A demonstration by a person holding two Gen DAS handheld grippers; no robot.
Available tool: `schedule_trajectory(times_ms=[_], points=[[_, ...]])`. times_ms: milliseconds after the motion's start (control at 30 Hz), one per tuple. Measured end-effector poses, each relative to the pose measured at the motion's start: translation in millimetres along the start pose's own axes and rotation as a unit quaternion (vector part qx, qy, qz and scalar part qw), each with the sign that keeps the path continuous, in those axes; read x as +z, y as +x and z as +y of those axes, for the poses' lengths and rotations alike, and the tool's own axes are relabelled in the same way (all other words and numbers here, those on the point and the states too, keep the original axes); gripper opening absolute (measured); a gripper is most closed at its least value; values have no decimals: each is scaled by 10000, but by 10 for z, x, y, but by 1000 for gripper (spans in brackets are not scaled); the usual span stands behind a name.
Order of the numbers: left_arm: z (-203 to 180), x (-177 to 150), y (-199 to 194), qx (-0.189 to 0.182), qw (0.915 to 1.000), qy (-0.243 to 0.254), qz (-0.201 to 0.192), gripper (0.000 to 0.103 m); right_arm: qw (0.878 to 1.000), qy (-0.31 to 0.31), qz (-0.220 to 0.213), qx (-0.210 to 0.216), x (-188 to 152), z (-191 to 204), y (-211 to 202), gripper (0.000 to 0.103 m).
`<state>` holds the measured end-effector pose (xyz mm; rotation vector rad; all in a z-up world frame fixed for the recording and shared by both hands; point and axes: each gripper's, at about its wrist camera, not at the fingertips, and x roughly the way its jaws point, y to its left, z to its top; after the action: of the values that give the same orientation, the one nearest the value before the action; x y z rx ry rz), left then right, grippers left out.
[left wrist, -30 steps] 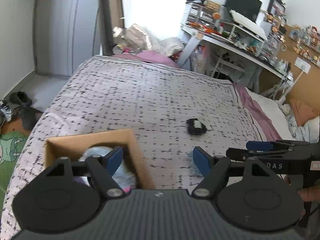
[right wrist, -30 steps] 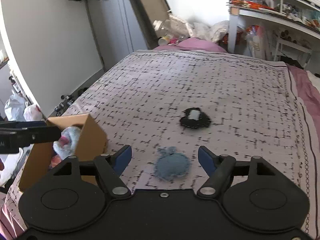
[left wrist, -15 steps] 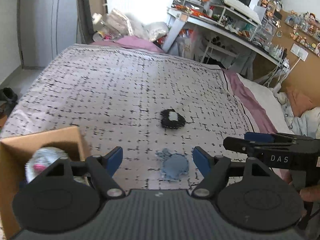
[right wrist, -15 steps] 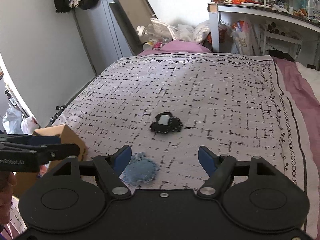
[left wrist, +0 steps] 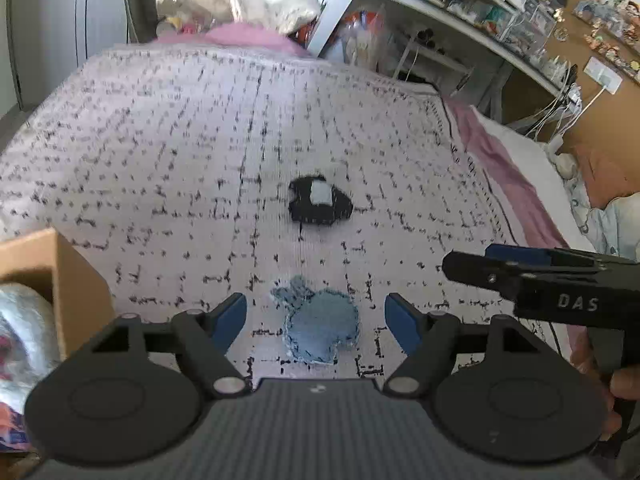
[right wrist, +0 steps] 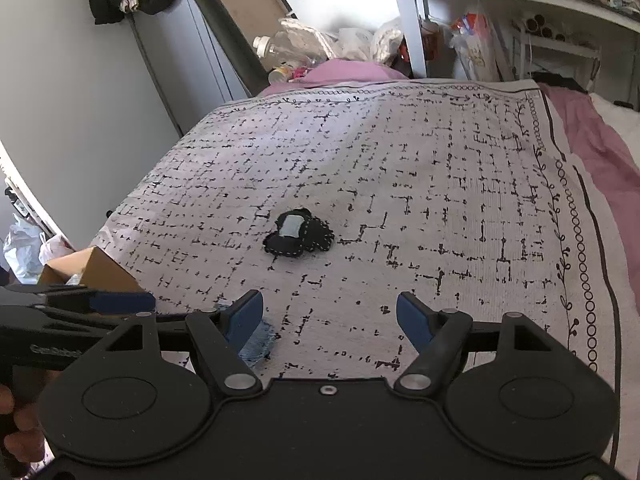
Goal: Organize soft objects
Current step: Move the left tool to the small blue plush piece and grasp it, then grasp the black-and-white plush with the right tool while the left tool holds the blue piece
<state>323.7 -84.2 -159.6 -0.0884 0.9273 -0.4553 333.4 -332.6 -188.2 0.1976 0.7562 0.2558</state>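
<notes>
Left wrist view, lower centre: blue denim soft piece, flat on the patterned bed cover, lay between the spread fingers of the left gripper; fingers wide apart, holding nothing, contact with the piece not evident. Mid-frame: black soft piece with a pale patch, well apart from the blue one, farther up the bed. Lower left edge: cardboard box, open, with a pale fluffy item inside. Right edge: right gripper, seen side-on.

Right wrist view: right gripper fingers wide apart and empty, pointed toward the black soft piece at mid-frame but well short of it. Blue piece showed only as a corner behind the left-hand finger. Box at left edge, partly hidden by the left gripper.

Risks, as judged: the blue piece is thin and limp, so closing fingers could pinch the bed cover with it, or slide over the top and miss. The two grippers were near one another and could collide on a shared reach. A limp piece may snag on the box wall when carried over.
</notes>
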Motion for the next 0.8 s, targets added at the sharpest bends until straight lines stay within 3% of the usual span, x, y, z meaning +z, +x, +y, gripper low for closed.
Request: schedule_trajectory(times_ms=[467,600,800], points=[[46,-37,502,-179,9976,-271,613,70,9998,70,90,132,48,-56,278,73],[55,-32,562,-169,9973,-218,679,37,9998,51,60,190,113,-8,372,73],[169,68,510,-172,9980,-331,507,24,9996,-89,71,263,215,108,574,72]])
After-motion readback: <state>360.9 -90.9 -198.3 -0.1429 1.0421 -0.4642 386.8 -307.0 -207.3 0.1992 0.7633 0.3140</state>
